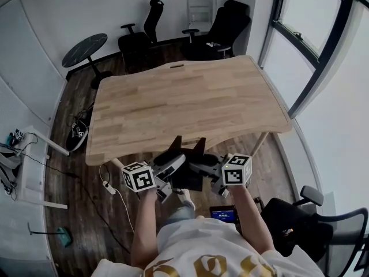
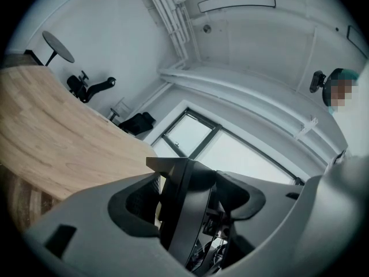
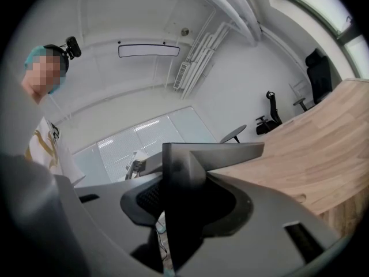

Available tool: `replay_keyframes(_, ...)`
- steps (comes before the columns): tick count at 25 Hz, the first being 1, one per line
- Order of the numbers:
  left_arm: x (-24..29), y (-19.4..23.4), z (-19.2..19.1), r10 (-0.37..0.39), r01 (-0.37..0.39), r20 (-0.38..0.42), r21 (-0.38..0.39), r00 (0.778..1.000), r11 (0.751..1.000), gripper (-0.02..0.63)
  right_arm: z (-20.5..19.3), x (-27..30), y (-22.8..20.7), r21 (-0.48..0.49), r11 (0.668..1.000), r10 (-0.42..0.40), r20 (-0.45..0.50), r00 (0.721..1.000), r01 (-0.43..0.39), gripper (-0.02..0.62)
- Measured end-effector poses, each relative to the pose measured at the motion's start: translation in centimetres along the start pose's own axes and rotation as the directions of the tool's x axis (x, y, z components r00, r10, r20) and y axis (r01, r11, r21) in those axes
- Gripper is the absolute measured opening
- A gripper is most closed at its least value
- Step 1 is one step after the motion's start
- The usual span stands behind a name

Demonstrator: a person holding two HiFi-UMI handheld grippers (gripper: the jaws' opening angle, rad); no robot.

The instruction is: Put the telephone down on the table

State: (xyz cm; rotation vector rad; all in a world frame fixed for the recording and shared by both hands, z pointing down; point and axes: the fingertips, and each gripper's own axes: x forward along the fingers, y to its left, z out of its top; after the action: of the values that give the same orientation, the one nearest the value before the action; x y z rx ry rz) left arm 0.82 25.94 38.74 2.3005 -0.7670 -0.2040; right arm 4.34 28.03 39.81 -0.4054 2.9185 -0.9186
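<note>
telephone (image 1: 188,176), a dark angular thing, is held in the air between the two grippers, just short of the near edge of the table (image 1: 184,97) and not resting on it. the left gripper (image 1: 174,161) is set at its left side and the right gripper (image 1: 203,163) at its right, each with a marker cube behind it, and both are held over the dark wooden floor (image 1: 63,172).

in the left gripper view the jaws are clamped on a dark upright slab of the telephone, with a pad pressed to each side. in the right gripper view the jaws are likewise clamped on it, standing fairly wide, and a flat part of the telephone juts out toward the table. the table top of light wood is seen past both pairs of jaws.

black office chairs (image 1: 228,25) stand beyond the far edge of the table, a round side table (image 1: 85,46) at the far left, and a window (image 1: 311,33) runs along the right. a white power strip (image 1: 108,186) lies on the floor at the near left.
</note>
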Motion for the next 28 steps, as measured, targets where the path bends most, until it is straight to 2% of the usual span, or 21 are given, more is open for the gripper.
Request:
replay_keyframes(7, 3.0, 5.5, 2.5, -0.006, 0.006, -0.016, -0.032, 1.000, 0.999, 0.278, 1.9, 2.7, -5.8, 0.026, 1.000, -0.012, -0.022, 1.000, 0.013, 0.158)
replay_keyframes(19, 9.2, 18.2, 12.1, -0.017, 0.014, -0.037, -0.066, 0.999, 0.998, 0.278, 9.1, 11.2, -18.7, 0.067, 0.997, -0.026, -0.044, 0.999, 0.029, 0.158)
replay_keyframes(28, 10.0, 26.2, 16.3, -0.003, -0.002, -0.045, -0.106, 0.999, 0.994, 0.278, 11.0, 17.6, -24.7, 0.095, 0.995, -0.025, -0.074, 0.997, 0.032, 0.158)
